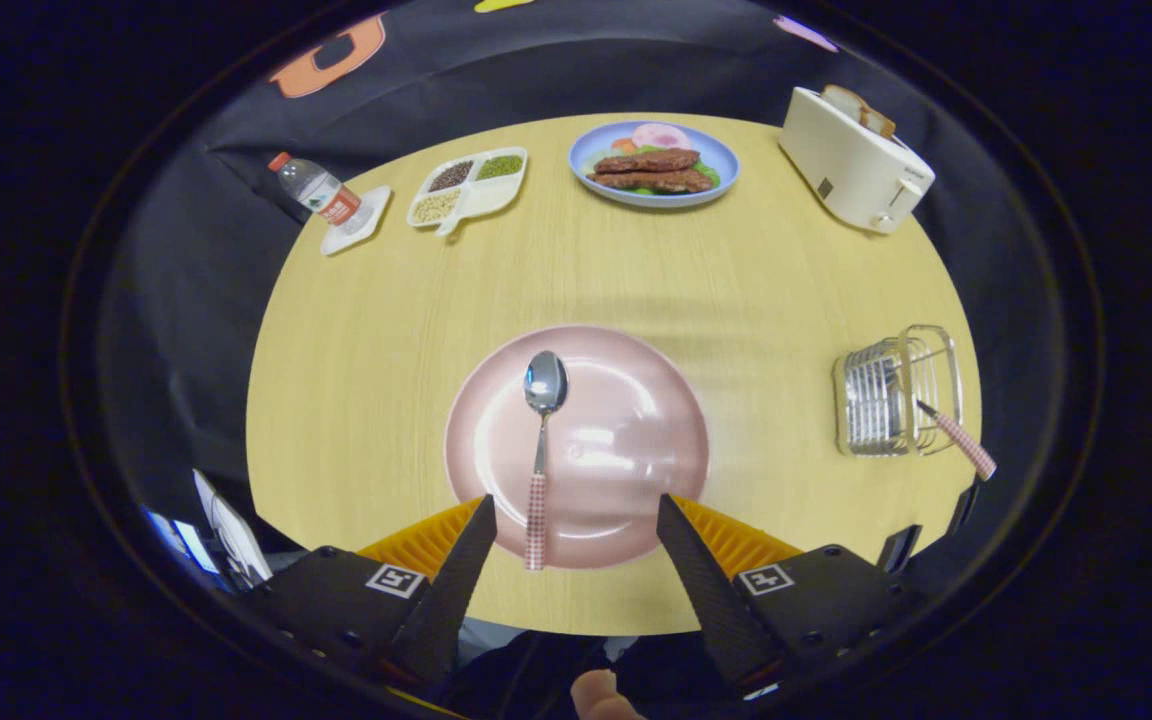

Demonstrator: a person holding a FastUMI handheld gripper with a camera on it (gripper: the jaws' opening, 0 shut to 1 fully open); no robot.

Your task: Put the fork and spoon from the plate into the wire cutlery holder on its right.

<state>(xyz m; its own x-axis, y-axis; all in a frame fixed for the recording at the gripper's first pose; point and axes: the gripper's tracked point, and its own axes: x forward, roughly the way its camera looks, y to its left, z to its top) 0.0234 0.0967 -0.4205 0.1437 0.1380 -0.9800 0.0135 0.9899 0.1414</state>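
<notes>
One spoon (542,440) on pink plate (636,400); one handle, probably the fork (956,434), in wire holder (894,392) at right. Tool (576,515) spread apart, empty, near plate edge.

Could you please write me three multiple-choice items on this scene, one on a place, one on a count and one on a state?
1. Where does the silver spoon with the checked pink handle lie?
A. on the round pink plate
B. in the wire cutlery holder
C. beside the white toaster

2. How many compartments of the white divided tray hold food?
A. one
B. three
C. five

3. How does the tool stand?
A. shut on the spoon
B. shut on nothing
C. open, holding nothing

Key: 1 A, as the spoon rests on the plate, its handle reaching between the fingers. 2 B, as three fillings show, dark, green and pale. 3 C, as the fingers stand wide apart, touching nothing.
</notes>
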